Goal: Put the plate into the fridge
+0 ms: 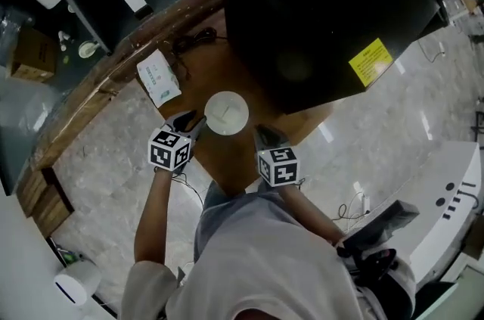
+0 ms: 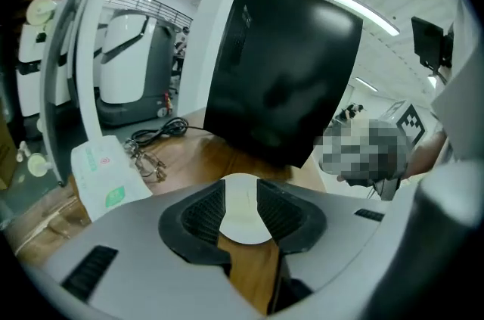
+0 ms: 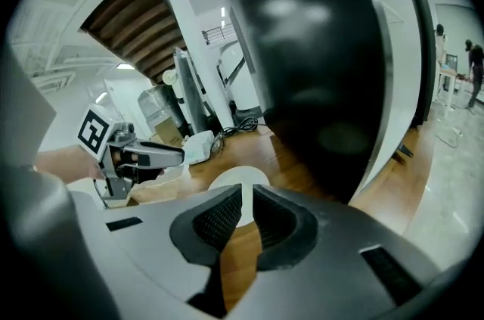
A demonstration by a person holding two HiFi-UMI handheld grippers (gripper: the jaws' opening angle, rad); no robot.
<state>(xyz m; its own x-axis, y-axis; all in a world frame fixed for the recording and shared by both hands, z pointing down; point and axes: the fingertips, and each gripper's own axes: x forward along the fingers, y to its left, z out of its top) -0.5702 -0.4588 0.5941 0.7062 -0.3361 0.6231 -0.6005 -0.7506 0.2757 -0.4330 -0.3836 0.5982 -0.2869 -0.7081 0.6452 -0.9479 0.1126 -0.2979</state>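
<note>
on the brown wooden tabletop the small round white plate lies flat, with the black fridge at its 1 o'clock, door apparently closed. at 8 o'clock the left claw stands apart, lined up on the rim, likely for a pinch. at 4 o'clock the right claw is together and empty, perhaps kept free for the door.

Bright overhead light; warped, seemingly vignetted edges.
</note>
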